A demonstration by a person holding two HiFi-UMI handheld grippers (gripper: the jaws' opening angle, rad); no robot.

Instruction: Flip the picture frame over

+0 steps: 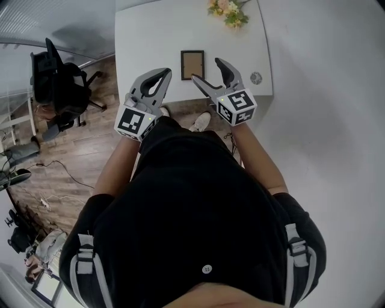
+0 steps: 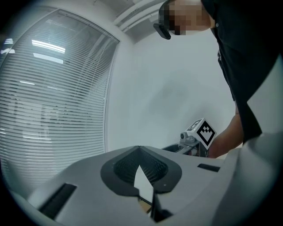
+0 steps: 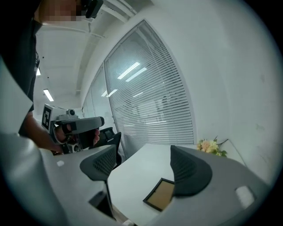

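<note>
Nearest to the person, both claws hang over the front edge of the table and neither holds anything. The left claw has its 2 jaws pressed together at the tips with nothing in them. The right claw is spread wide, and its own view shows the picture frame lying a bit beyond the jaws, not between them.

The frame lies flat near the front edge of the table, roughly between the 2 claws, with a dark border and a tan panel facing up. Farther back there's a bunch of flowers at the far edge, well clear of it.

My guess on handling: it's light and stiff, thin, maybe glass on 1 side, so no slamming it down. Since it's flat on the table, I'd pinch 1 long edge of the border, tip it up and lay it over gently. The smooth table could let it slide.
</note>
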